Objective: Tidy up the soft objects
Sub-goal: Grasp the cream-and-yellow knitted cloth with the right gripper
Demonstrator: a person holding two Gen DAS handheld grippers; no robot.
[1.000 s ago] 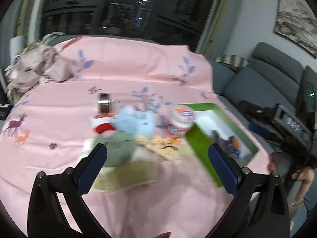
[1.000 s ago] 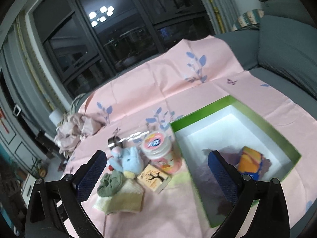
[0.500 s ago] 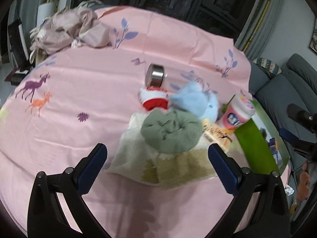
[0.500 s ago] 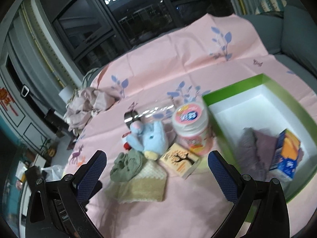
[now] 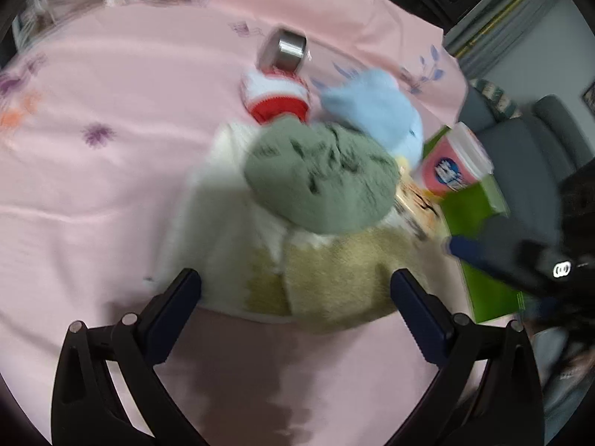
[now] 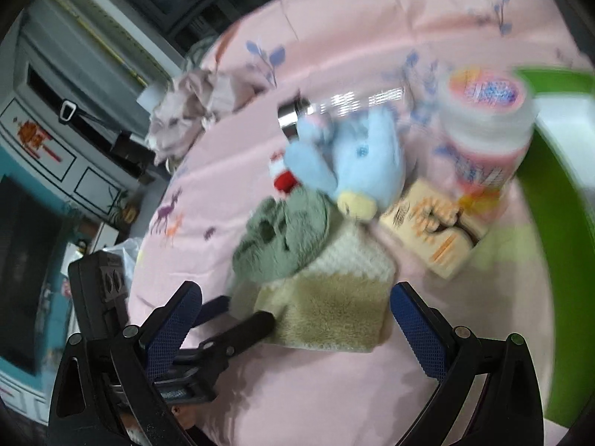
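My left tool (image 5: pixel 295 297), fingers apart, hovers over the cream towel (image 5: pixel 297 278); the green cloth (image 5: pixel 319 174) sits at twelve o'clock. My right tool (image 6: pixel 295 308) gapes too.

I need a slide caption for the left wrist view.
Open left gripper over a folded towel bearing a green cloth.

Pale pink sheet (image 5: pixel 111 171) printed with blue leaves, purple and orange deer, sage-green rolled cloth (image 5: pixel 319 178), cream and tan towel (image 5: pixel 327 278), sky-blue plush (image 6: pixel 357 156) with yellow beak, red-and-white sock (image 5: pixel 277 96), pink-labelled jar (image 6: pixel 487 119), bright green box (image 6: pixel 550 200), dark blue fingers (image 5: pixel 418 306).
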